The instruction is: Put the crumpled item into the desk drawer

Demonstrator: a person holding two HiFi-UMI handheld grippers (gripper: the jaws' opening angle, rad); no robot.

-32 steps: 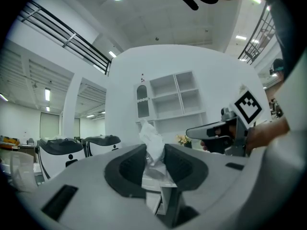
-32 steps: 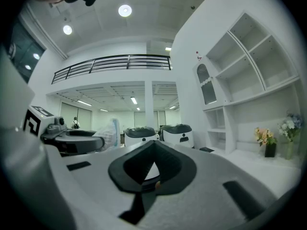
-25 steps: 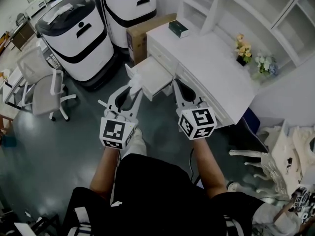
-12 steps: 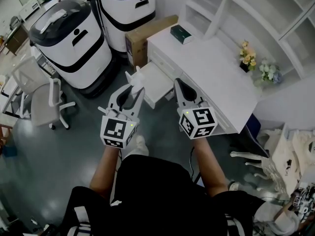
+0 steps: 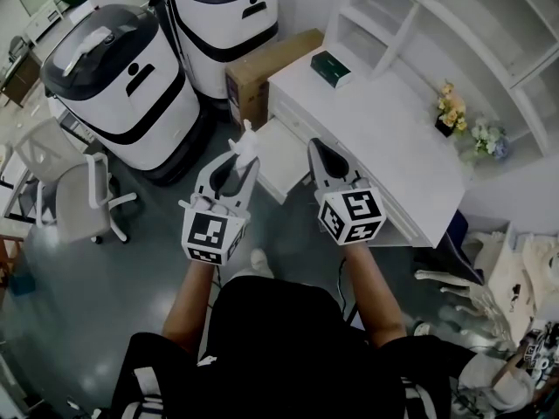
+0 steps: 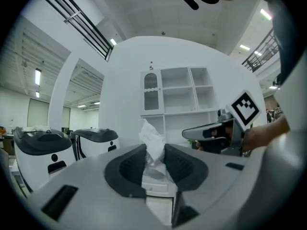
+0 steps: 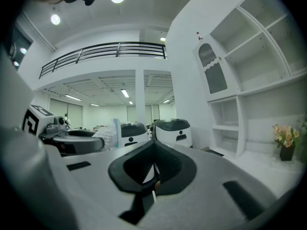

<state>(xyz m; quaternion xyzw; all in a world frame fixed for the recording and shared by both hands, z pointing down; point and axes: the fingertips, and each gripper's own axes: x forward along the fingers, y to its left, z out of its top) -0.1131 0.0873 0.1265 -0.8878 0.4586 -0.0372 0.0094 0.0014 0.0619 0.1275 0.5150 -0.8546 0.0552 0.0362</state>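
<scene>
Sticking up past the tips of the left gripper [image 5: 240,159], the crumpled paper [image 5: 247,140] is pinched between its jaws. In the head view it is seen against the left edge of the open drawer [image 5: 281,157] of the desk [image 5: 393,133]. Only in the left gripper view are the pads [image 6: 130,166] shown pressed on the paper's lower part, with its top standing free. The right gripper [image 5: 315,147] is held alongside. Its own view shows its jaws closed together on nothing.
</scene>
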